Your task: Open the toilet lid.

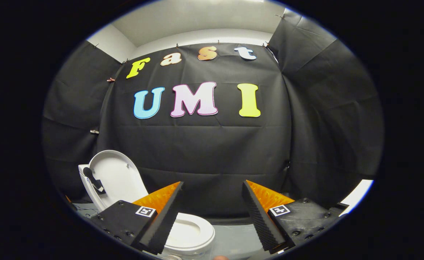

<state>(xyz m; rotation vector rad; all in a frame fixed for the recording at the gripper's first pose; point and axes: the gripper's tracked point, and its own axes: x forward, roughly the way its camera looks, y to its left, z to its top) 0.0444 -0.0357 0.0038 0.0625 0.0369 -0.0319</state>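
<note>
Toilet lid [116, 173] stands raised, leaning back behind the bowl, to the left of and beyond the left finger. White, inner face toward the camera. A small dark fitting [93, 180] sits at its left edge; cannot tell what it is. Seat [193, 231] lies down on the bowl, white ring showing just past the left finger and partly hidden by it.

Tool [212, 216]: fingers spread wide apart, nothing between them, touching nothing. Ridged black pads [257, 216] face inward, orange backing behind. It points at the black cloth wall [212, 144], not at the toilet, and sits off to the toilet's right.

State of task, as a judgement: lid looks already up, so the job reads as done or close to it.

Risks from here:
- Lid may not be resting past its balance point; angle is hard to read through the fisheye. If it is short of that, it could drop back onto the seat.
- A sweep of the tool leftward could clip the lid's edge or the dark fitting and knock it forward.
- Left finger hangs close over the seat; lowering it could strike the ring.

Writing: a square black-and-white marker tag [145, 211] on each finger base, patterned code rather than readable text. No brand visible on the toilet.
</note>
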